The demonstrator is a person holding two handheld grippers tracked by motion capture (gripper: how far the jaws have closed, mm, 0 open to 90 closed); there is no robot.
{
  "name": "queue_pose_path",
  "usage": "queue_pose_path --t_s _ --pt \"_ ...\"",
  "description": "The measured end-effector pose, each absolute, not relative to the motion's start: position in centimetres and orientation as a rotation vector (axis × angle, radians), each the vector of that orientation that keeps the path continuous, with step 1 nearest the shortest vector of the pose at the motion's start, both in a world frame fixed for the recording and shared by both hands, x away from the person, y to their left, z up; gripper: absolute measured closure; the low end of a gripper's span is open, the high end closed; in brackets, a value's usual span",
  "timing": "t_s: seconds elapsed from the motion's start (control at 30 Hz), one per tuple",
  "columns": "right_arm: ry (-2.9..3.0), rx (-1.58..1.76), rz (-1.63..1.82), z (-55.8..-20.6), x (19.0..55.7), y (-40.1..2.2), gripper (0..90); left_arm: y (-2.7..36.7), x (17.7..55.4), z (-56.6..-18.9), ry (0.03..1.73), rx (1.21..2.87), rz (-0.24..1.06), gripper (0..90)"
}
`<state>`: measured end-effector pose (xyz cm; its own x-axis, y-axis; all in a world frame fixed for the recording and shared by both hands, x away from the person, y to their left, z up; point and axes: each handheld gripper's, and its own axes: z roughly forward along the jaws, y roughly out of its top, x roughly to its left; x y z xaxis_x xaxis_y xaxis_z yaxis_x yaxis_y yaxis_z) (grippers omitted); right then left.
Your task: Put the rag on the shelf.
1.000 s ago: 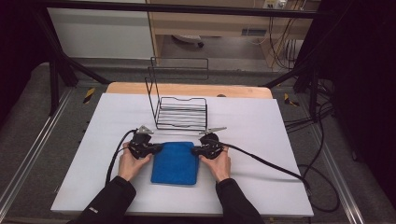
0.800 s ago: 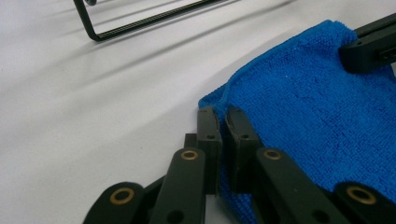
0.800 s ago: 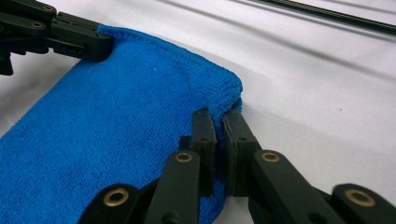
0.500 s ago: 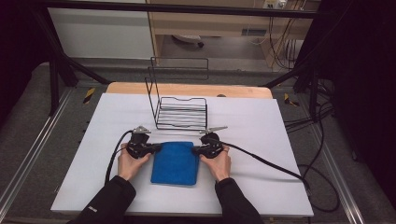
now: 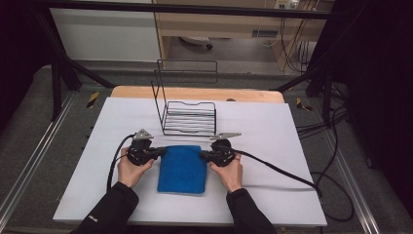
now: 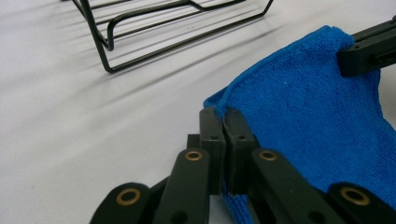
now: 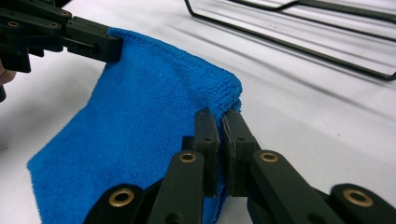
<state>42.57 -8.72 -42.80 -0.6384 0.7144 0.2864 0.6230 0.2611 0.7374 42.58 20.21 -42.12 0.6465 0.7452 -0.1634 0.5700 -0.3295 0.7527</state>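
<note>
Nearest the person, two dark sleeves come in from the bottom edge of the high view, each hand wrapped round a gripper. Between the hands a folded blue cloth (image 5: pixel 181 169) lies on the white table cover (image 5: pixel 272 131), its near edge flat on the cover and its far edge taken at both corners. The left gripper (image 5: pixel 159 152) has its jaws pressed together on the far left corner of the cloth; in the left gripper view (image 6: pixel 226 122) the blue edge runs right into the seam between the two black pads and the corner is lifted a little off the cover. The right gripper (image 5: pixel 204 155) is clamped the same way on the far right corner, and in the right gripper view (image 7: pixel 220 122) the folded edge bulges just above its closed pads. A black cable (image 5: pixel 277 168) trails off from the right gripper to the right. Just beyond the cloth stands a black wire rack (image 5: pixel 189 117), apart from it, with its tall back rising at the left. Farther still, a strip of wooden tabletop (image 5: pixel 195 93) shows past the white cover.
</note>
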Motion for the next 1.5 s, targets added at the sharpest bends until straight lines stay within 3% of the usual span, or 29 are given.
queue_pose_path --t_s 1.5 --pt "2.235 1.043 1.513 -36.9 39.9 -9.8 86.6 20.8 38.9 -35.8 0.882 1.884 0.408 87.8"
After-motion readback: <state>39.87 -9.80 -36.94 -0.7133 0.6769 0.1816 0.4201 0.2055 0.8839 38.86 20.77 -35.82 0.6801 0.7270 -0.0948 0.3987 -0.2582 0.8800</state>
